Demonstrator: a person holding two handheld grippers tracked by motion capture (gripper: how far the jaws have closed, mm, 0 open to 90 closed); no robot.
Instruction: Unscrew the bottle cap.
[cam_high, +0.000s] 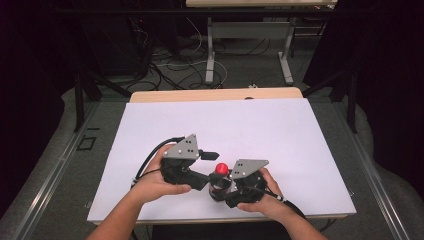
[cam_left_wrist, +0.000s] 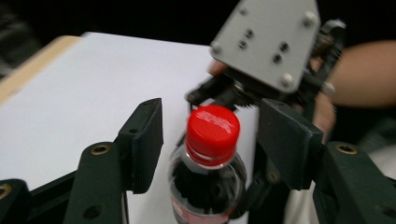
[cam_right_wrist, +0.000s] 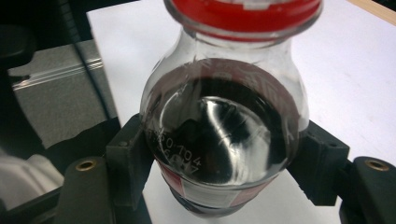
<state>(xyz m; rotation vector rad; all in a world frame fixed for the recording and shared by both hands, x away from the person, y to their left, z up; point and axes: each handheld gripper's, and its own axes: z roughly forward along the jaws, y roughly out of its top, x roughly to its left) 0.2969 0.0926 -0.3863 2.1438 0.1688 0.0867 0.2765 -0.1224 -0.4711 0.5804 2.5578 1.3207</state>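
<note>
Red cap (cam_left_wrist: 212, 131) on cola bottle (cam_right_wrist: 219, 135) | right gripper (cam_right_wrist: 219, 186) clamps bottle body | left gripper (cam_left_wrist: 210, 149) parted, flanking cap untouched | step: uncapping | next: close on cap, twist

On the clear shoulder of the bottle (cam_right_wrist: 219, 135), at the lower left of centre in the right gripper view, a stamped code in pale digits ran slantwise; "50704" or thereabouts could be made out, the first characters unclear, with a second line beneath it too blurred to read. The red and white label (cam_right_wrist: 205, 189) below it showed no legible words.
</note>
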